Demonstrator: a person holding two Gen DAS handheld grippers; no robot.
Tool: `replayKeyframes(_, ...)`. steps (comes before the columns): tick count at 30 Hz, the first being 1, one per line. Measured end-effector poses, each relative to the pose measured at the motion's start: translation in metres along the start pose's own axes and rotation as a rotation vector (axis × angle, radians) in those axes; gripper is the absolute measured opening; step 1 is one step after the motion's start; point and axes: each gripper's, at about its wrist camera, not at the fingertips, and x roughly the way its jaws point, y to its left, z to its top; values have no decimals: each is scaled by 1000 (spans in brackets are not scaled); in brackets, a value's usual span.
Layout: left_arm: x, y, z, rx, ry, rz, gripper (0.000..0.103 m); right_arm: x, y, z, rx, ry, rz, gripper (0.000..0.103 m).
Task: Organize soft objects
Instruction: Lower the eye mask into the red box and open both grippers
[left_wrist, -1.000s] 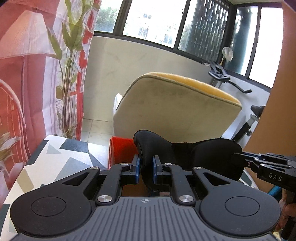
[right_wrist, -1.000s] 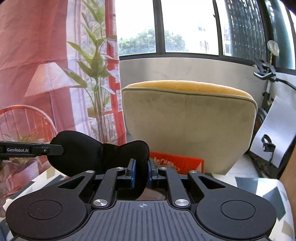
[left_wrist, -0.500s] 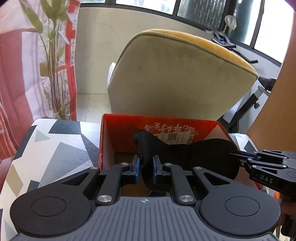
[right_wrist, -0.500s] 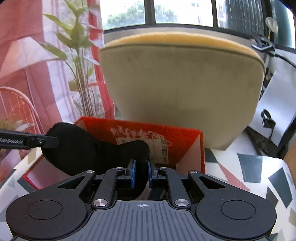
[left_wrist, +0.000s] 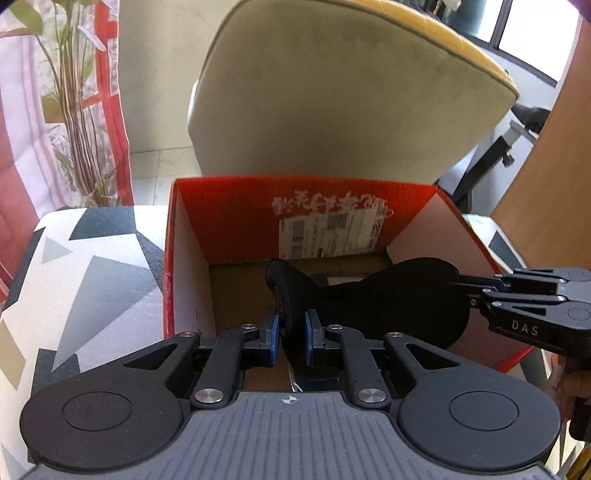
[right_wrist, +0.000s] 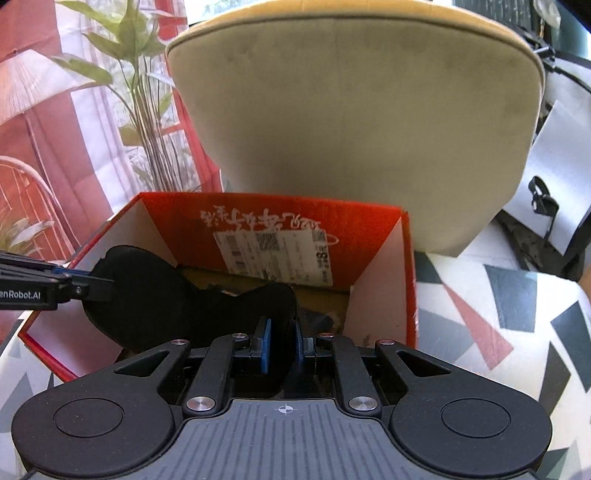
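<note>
Now black eye mask between both jaws, over red box

The left gripper is pointing steeply downward, its jaws pinching close together on one end of the black soft piece, blue pads pressing it from both sides. The right gripper is tilting down at a similar slant, jaws likewise clamping the opposite end. Each gripper is showing edge-on at the side of the other's view. At the right edge of the left view, what seems to be a fingertip is wrapping the handle.
</note>
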Motion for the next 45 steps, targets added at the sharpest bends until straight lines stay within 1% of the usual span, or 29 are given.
replayKeyframes(5, 11, 4, -5, -5, 56, 13, 15, 7, 1, -2, 14, 38, 9, 12)
replayKeyframes(9, 14, 0, -10, 20, 86, 10, 15, 11, 1, -4, 22, 74, 17, 12)
replayKeyframes(13, 18, -4, -12, 27, 107, 12, 15, 14, 2, -5, 30, 110, 15, 12)
replayKeyframes(18, 25, -9, -13, 39, 131, 38, 15, 21, 6, -9, 34, 173, 1, 12)
replayKeyframes(21, 24, -11, -14, 57, 128, 48, 15, 24, 6, -12, 40, 185, -21, 12)
replayKeyframes(24, 18, -12, -13, 85, 107, 56, 22, 24, 7, -13, 47, 191, -38, 13)
replayKeyframes(25, 15, -12, -13, 88, 99, 60, 27, 23, 7, -13, 46, 190, -43, 13)
replayKeyframes(27, 8, -11, -12, 90, 84, 50, 35, 20, 7, -13, 47, 184, -58, 20)
replayKeyframes(29, -3, -11, -10, 101, 55, 40, 54, 15, 10, -11, 36, 170, -68, 23)
replayKeyframes(31, -17, -12, -8, 116, 11, 36, 61, 7, 12, -8, 20, 143, -76, 27)
replayKeyframes(32, -25, -11, -7, 117, -11, 36, 66, 2, 13, -7, 14, 124, -78, 37)
replayKeyframes(33, -33, -10, -4, 110, -31, 36, 68, -3, 14, -5, 10, 107, -82, 54)
replayKeyframes(35, -46, -6, 1, 88, -57, 40, 75, -15, 15, -3, 6, 55, -89, 72)
replayKeyframes(37, -62, -3, 6, 73, -87, 54, 76, -25, 15, 1, 1, 25, -81, 84)
replayKeyframes(39, -79, -1, 12, 81, -128, 80, 81, -37, 16, 5, -15, -1, -76, 95)
replayKeyframes(41, -97, -2, 17, 106, -153, 132, 94, -49, 18, 9, -41, -31, -76, 102)
replayKeyframes(43, -111, -6, 19, 125, -167, 205, 95, -60, 21, 11, -56, -55, -59, 103)
replayKeyframes(45, -123, -10, 15, 151, -180, 244, 96, -71, 22, 11, -62, -71, -40, 103)
